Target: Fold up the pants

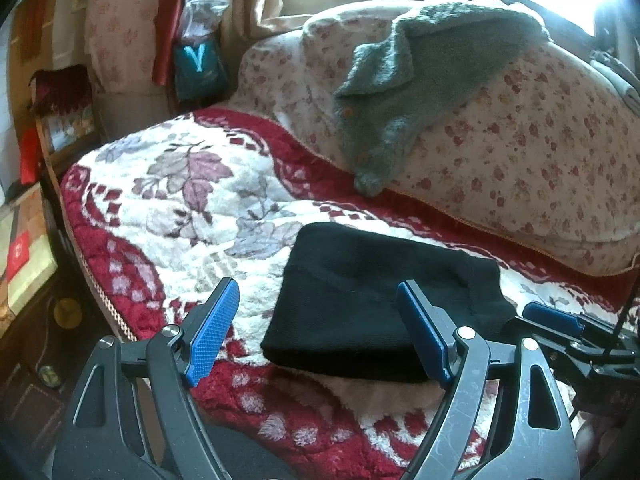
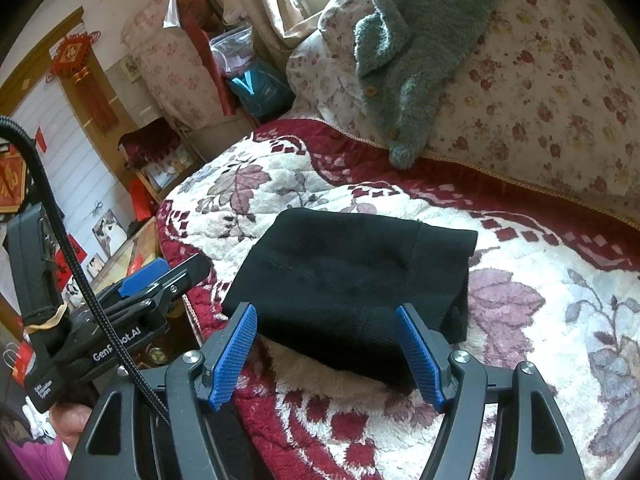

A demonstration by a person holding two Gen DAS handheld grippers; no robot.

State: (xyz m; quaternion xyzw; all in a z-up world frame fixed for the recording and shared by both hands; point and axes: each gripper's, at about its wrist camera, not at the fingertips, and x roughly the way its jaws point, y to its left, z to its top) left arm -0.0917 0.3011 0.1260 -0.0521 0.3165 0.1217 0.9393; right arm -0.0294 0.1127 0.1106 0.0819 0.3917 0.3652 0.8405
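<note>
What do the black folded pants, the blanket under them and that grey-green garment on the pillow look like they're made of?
Black pants: matte knit, probably cotton or wool blend; a ribbed band shows at one end.
Blanket: thick plush fleece, likely synthetic; fluffy pile, red and white floral pattern.
Grey-green garment: fuzzy, nubbly knit or bouclé, with buttons that look wooden.
Exact fibres can't be told by sight.

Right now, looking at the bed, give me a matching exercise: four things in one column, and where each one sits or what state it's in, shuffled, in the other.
Things:
1. black pants
2. grey-green cardigan
3. teal bag
4. right gripper

Place or state:
A. draped over the flowered quilt
B. open, holding nothing
C. folded flat on the red and white blanket
D. beside the bed by the curtain

Pairs: 1-C, 2-A, 3-D, 4-B
</note>
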